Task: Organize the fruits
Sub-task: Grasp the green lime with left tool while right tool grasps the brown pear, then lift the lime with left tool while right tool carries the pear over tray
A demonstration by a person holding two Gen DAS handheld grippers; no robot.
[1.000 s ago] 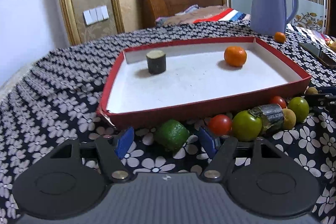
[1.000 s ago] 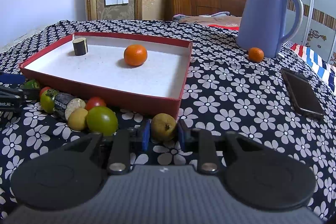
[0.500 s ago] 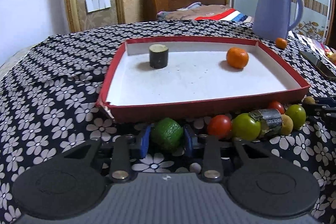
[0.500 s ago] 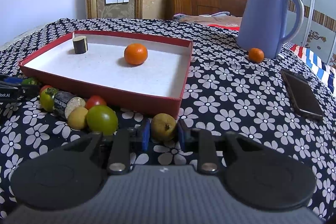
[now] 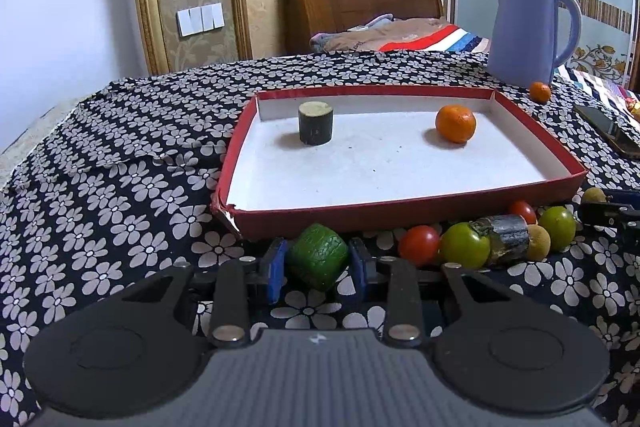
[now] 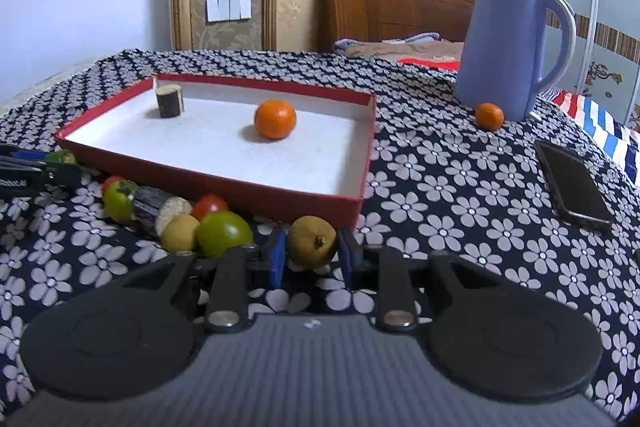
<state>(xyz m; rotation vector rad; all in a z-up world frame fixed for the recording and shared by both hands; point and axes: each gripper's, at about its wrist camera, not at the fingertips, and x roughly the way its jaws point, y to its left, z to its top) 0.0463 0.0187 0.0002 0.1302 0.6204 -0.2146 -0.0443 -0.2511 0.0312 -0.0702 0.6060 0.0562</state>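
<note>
A red tray with a white floor holds a dark cylinder piece and an orange. My left gripper is shut on a green fruit just in front of the tray's near left corner. My right gripper is shut on a yellow-brown fruit by the tray's near right corner. Between them lie red tomatoes, green fruits, a dark cut piece and a small tan fruit.
A blue jug stands at the back right with a small orange at its foot. A black phone lies right of the tray. A flowered black cloth covers the table.
My left gripper closed its jaws onto the green fruit and has lifted a little. My right gripper stays shut on the yellow-brown fruit and has also risen slightly.
</note>
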